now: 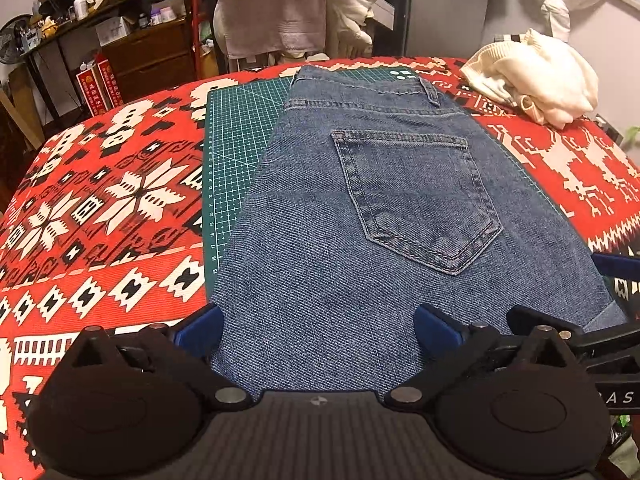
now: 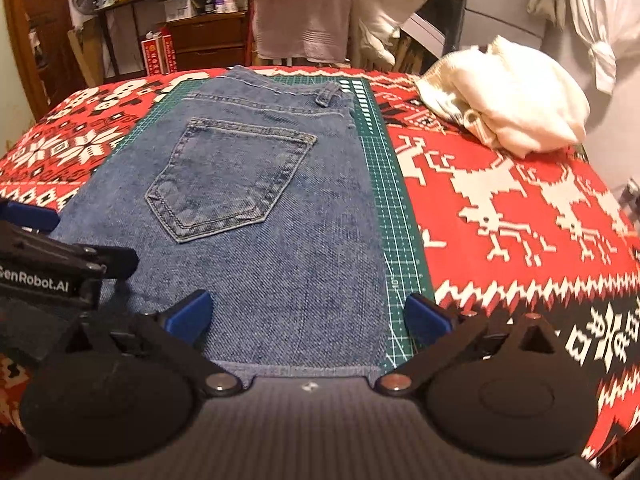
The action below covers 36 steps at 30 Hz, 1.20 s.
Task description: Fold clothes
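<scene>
Nearest, left black tongs with blue pads (image 1: 318, 328) spread wide, released, grasping nothing, poised over the near end of folded blue denim jeans (image 1: 360, 208). Beside them, right black tongs with blue pads (image 2: 308, 316) likewise spread wide and released, above the jeans' near hem. Jeans lay flat, back pocket (image 2: 232, 176) up, waistband farthest, on a green gridded cutting mat (image 1: 236, 136) atop the red, white and black patterned bench cover (image 2: 500, 208). Farther right, a crumpled cream knitted garment (image 2: 508, 96).
</scene>
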Available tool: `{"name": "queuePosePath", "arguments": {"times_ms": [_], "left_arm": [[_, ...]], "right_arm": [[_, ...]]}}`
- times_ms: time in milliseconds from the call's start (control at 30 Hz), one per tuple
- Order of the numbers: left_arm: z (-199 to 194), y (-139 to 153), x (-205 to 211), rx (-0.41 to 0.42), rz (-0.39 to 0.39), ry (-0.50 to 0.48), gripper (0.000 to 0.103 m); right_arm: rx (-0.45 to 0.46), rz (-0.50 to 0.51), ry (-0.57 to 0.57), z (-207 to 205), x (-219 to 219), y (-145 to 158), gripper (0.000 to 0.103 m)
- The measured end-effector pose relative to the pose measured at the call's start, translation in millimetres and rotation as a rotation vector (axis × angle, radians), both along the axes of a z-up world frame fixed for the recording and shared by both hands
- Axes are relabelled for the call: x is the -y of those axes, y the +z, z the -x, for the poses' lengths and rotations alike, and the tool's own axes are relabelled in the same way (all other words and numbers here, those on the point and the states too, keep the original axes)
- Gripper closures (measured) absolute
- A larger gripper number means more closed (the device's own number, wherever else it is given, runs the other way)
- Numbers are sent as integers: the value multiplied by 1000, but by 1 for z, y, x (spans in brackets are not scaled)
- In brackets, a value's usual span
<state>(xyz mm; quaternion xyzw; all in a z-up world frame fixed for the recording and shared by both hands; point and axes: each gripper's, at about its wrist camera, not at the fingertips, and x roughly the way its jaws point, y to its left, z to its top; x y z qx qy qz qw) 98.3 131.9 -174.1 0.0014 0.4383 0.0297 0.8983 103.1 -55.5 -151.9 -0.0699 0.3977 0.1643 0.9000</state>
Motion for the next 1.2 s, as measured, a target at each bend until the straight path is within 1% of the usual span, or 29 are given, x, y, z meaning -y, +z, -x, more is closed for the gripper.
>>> {"name": "queuePosePath", "arguments": {"times_ms": [100, 233, 300, 500, 633, 733, 833, 867, 900, 933, 967, 1000, 1100, 1167, 1200], "left_arm": [[1, 0, 0, 8, -3, 0, 0], [5, -2, 2, 37, -14, -7, 0], [7, -3, 0, 50, -4, -3, 0], [9, -3, 1, 60, -4, 1, 0], [12, -5, 2, 87, -15, -4, 0], [14, -6, 4, 104, -17, 11, 0], [17, -6, 6, 127, -37, -4, 0], [17, -6, 6, 128, -39, -9, 1], [17, -4, 5, 126, -33, -15, 7], [18, -1, 4, 126, -22, -21, 10], [19, 2, 2, 128, -10, -26, 18], [21, 6, 1, 137, -8, -28, 21], [29, 22, -3, 203, -4, -35, 21], [33, 31, -6, 242, 10, -44, 23], [32, 32, -7, 252, 24, -50, 29]], "right_arm": [[15, -3, -7, 3, 0, -2, 0], [-2, 7, -27, 4, -1, 0, 0], [-9, 7, -34, 3, -1, 0, 0], [47, -14, 9, 8, 4, -4, 0], [49, -11, 2, 9, 3, -4, 0], [52, -11, -2, 9, 2, -4, 0], [39, -11, 7, 7, 3, -1, 1], [49, -12, 8, 7, 5, 2, 1], [58, -13, 9, 8, 6, 5, 1], [68, -15, 10, 9, 8, 9, 1], [78, -16, 11, 9, 9, 12, 1], [95, -21, 14, 11, 11, 17, 1], [151, -57, 31, 17, 14, 34, 3], [164, -78, 49, 17, 13, 42, 10], [163, -87, 58, 16, 11, 43, 16]]}}
